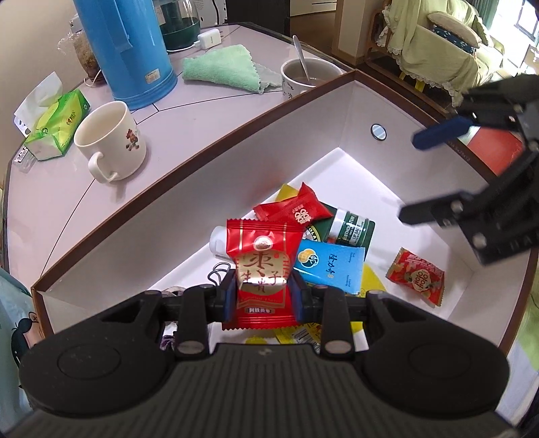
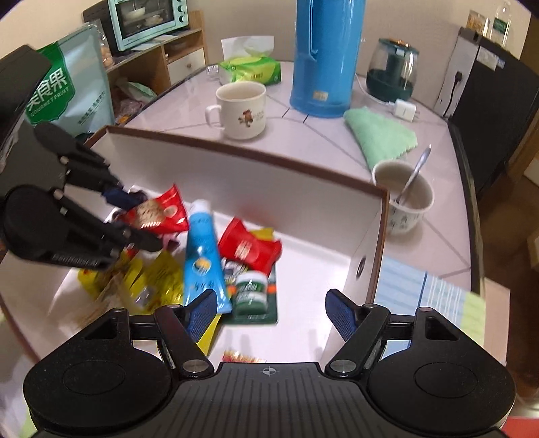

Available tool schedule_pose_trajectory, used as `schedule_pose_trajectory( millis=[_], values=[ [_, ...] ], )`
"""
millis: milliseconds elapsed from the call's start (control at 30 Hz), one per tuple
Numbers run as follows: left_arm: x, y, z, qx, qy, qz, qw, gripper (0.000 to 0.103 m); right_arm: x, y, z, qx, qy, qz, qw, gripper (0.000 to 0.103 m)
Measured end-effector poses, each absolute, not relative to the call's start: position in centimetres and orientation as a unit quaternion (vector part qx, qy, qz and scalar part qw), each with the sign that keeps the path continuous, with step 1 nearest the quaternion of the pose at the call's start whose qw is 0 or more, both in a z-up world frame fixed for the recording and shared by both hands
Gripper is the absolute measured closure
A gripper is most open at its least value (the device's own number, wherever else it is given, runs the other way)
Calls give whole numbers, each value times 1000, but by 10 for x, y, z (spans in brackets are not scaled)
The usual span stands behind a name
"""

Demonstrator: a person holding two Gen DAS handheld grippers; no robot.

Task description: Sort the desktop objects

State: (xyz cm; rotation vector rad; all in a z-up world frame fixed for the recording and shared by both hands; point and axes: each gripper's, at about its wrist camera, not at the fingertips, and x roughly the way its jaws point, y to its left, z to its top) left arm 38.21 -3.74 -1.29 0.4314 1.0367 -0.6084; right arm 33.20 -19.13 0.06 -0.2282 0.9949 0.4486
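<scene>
The left gripper clenches a red snack packet above the box, where tube, tin and other packets already lie. The right gripper hangs released. Cups and cloth sit outside on the surface.

A tall blue plastic thermos jug stands on the pale glossy tabletop. Near it are a folded mint-green cloth, a cream ceramic mug with a cartoon print, a green tissue pack and a white bowl holding a metal spoon. Behind, a mint toaster oven sits on a wooden shelf.
</scene>
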Motion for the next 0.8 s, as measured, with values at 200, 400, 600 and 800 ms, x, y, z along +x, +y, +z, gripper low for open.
schedule_pose_trajectory(
  millis=[200, 400, 600, 800],
  values=[
    [376, -40, -13, 204, 486, -290, 799, 76, 317, -198, 2, -91, 482, 214, 845, 29],
    [370, -41, -13, 205, 487, -293, 797, 76, 309, -200, 6, -80, 484, 211, 846, 29],
    [365, -37, -12, 202, 488, -290, 798, 75, 304, -200, 8, -73, 484, 212, 846, 29],
    [362, -31, -13, 194, 486, -282, 804, 40, 301, -199, 9, -66, 484, 214, 846, 29]
  ],
)
